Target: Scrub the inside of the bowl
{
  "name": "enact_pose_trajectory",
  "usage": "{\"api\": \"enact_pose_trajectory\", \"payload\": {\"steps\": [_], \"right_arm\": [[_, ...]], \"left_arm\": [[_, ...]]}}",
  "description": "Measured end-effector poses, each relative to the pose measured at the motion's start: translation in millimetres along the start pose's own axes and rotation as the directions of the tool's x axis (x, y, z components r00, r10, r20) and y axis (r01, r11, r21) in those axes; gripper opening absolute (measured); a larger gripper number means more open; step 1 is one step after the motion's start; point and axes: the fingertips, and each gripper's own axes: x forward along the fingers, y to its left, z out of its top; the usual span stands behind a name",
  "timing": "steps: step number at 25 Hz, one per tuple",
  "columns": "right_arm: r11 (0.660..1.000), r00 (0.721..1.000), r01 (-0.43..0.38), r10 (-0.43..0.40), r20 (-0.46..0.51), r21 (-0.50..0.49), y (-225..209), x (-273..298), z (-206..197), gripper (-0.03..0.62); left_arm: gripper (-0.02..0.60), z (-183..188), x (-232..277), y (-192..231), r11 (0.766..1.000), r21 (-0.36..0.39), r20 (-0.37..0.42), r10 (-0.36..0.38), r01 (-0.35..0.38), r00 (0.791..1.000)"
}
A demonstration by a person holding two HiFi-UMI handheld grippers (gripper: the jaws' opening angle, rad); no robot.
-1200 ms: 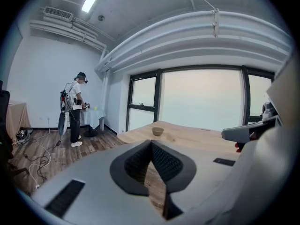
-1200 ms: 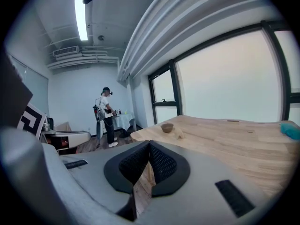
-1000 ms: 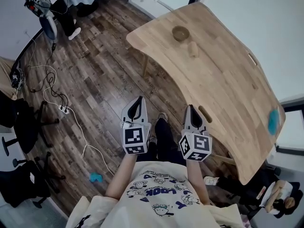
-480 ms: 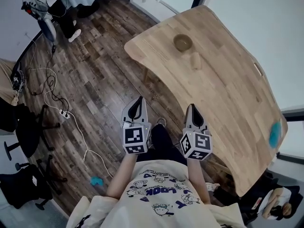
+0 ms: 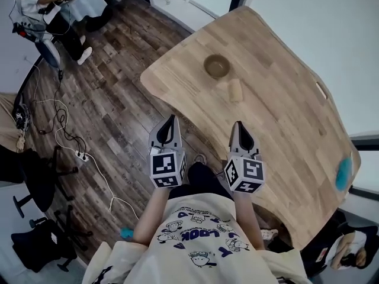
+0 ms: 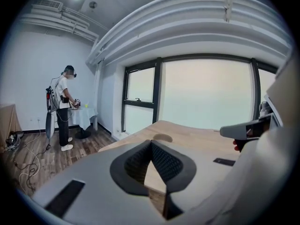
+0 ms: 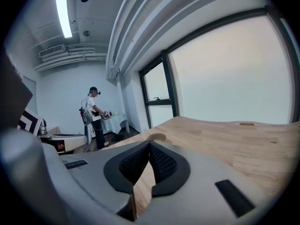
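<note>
Pale wooden table [image 5: 278,111] on dark plank floor [image 5: 112,93], with large dark-framed windows [image 6: 206,97] beyond its far edge, white walls [image 6: 26,74] and ceiling strip light [image 7: 62,11] around, cloth-draped side table [image 6: 84,114], black chairs [image 5: 32,170] and loose cables [image 5: 62,120] well off its left corner.

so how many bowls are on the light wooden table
1. The round brown bowl sits near the light wooden table's rounded corner, a tan oblong block beside it. Nearly the whole tabletop shows, so another is unlikely hidden.

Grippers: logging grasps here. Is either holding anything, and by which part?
Nothing is held: the grey left gripper and grey right gripper are shut, nothing between their jaws.
</note>
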Motion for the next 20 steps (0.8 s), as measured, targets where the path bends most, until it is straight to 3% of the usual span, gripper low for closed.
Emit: {"api": "enact_pose_trajectory", "payload": {"steps": [20], "right_arm": [[0.995,0.994,0.096,-0.094,-0.050,0.028,-42.2,58.9,5.5,0.008]], "left_arm": [[0.026,13.2,83.5,0.9,0.998,-0.001,-0.075,-0.066,0.066,0.995]]}}
